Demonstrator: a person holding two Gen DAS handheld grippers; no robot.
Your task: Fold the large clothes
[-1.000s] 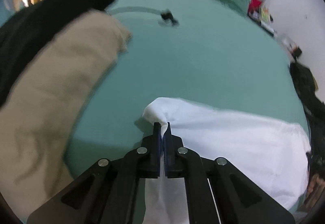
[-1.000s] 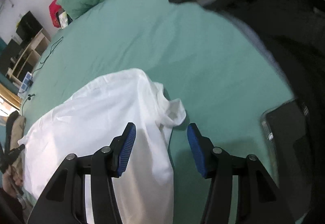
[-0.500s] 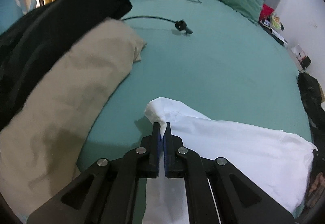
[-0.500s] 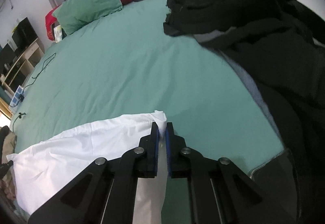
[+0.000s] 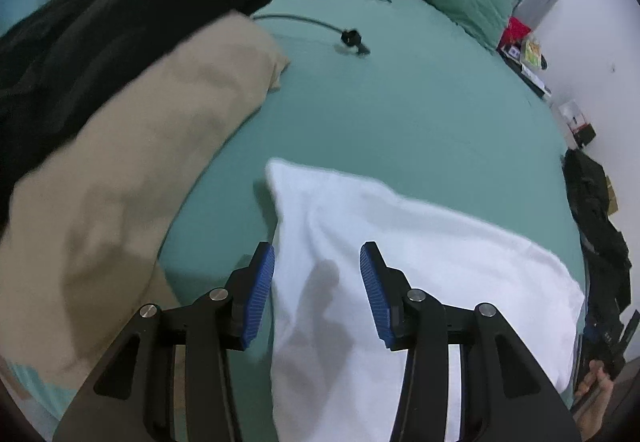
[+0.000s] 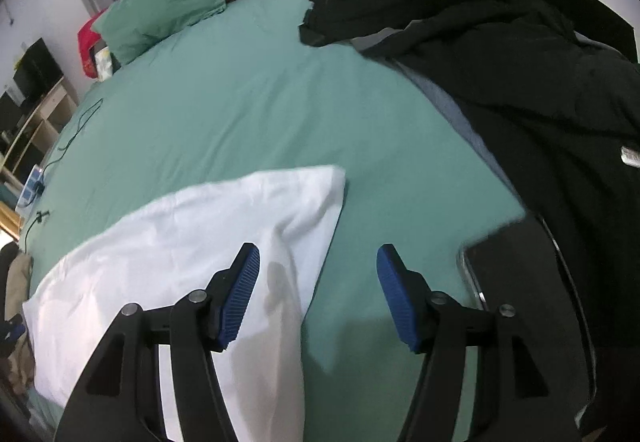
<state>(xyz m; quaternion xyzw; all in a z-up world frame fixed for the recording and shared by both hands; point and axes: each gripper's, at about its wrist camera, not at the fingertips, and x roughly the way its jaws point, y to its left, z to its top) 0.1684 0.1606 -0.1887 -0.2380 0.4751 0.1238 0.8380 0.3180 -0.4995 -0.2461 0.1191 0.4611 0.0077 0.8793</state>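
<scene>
Both hand-held grippers released white garment (image 5: 420, 242) (jaws opening).

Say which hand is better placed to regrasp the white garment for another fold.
Left, probably. The left gripper has the white garment lying between its opening fingers; the right gripper straddles only the garment's edge and green sheet.

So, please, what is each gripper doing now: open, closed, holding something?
Left gripper: jaws opening, pads off the white cloth.
Right gripper: jaws opening, holding nothing.

Garment (image 5: 400, 242) on bed (image 5: 400, 113)
</scene>
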